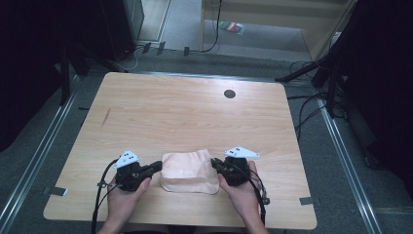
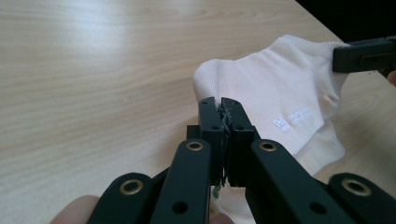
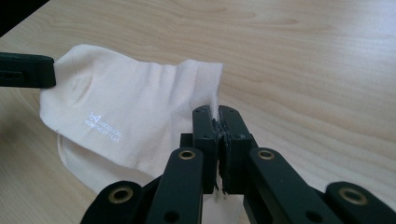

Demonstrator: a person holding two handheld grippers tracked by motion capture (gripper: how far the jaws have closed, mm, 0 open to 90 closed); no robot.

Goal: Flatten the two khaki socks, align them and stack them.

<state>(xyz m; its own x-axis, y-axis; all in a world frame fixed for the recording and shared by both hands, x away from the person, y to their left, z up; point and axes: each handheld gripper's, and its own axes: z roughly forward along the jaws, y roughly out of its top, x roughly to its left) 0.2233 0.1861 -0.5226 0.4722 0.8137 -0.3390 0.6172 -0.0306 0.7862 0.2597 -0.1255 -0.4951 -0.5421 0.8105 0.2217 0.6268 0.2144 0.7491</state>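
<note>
A cream sock-like cloth with a small white logo lies folded near the table's front edge, between my two grippers. My left gripper meets the cloth's left edge. In the left gripper view its jaws are closed together, with a sliver of the cloth pinched between them. My right gripper meets the cloth's right edge. In the right gripper view it is shut on the hem of the cloth. Each gripper view shows the other gripper's black jaw at the cloth's far corner.
The wooden table has a small black round grommet toward the back and a faint dark streak at the left. Cables and stand legs lie on the floor past the table's back and right edges.
</note>
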